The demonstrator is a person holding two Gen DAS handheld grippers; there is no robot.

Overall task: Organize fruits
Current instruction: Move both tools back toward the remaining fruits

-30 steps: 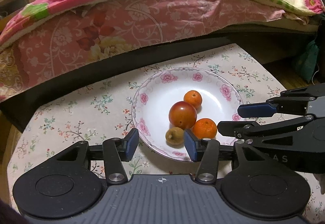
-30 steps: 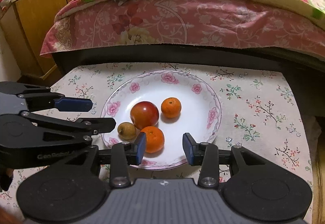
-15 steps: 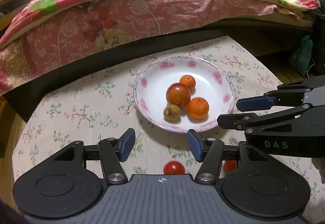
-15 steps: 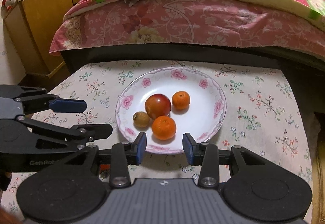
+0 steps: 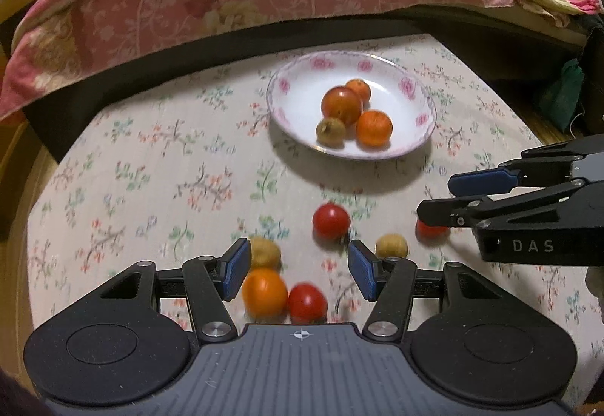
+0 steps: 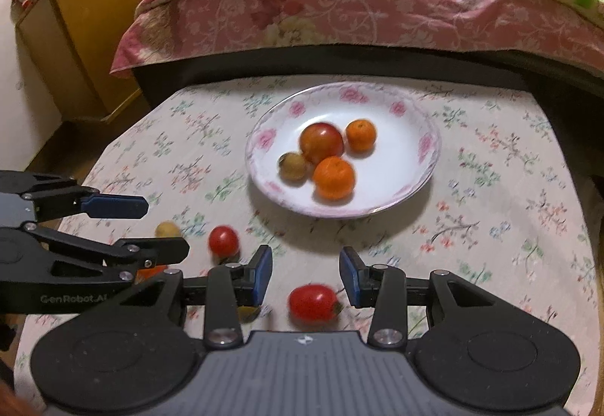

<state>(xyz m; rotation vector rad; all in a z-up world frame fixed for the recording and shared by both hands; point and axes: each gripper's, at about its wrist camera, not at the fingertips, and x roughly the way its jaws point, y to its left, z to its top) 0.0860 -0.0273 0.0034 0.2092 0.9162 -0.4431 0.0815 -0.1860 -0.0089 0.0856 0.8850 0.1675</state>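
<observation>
A white plate with pink flowers (image 5: 422,136) (image 6: 264,136) holds a big red tomato (image 5: 341,104), two mandarins and a small brown fruit (image 5: 331,131). Several loose fruits lie on the cloth nearer to me. My left gripper (image 5: 298,265) is open above a mandarin (image 5: 264,292), a small red tomato (image 5: 306,302) and a brown fruit (image 5: 264,251), gripping none. Another tomato (image 5: 331,221) lies just ahead of it. My right gripper (image 6: 305,267) (image 5: 436,197) is open, with a red tomato (image 6: 312,301) on the cloth below its jaws, not gripped.
The small table wears a floral cloth (image 5: 151,159). A bed with a pink quilt (image 5: 226,0) runs along its far side. A wooden cabinet (image 6: 75,50) stands at the far left. The left gripper (image 6: 166,229) reaches in from the left of the right wrist view.
Both grippers have drawn back from the plate toward the near side of the table. Loose fruits have come into view under them. The left jaws stand a little wider.
</observation>
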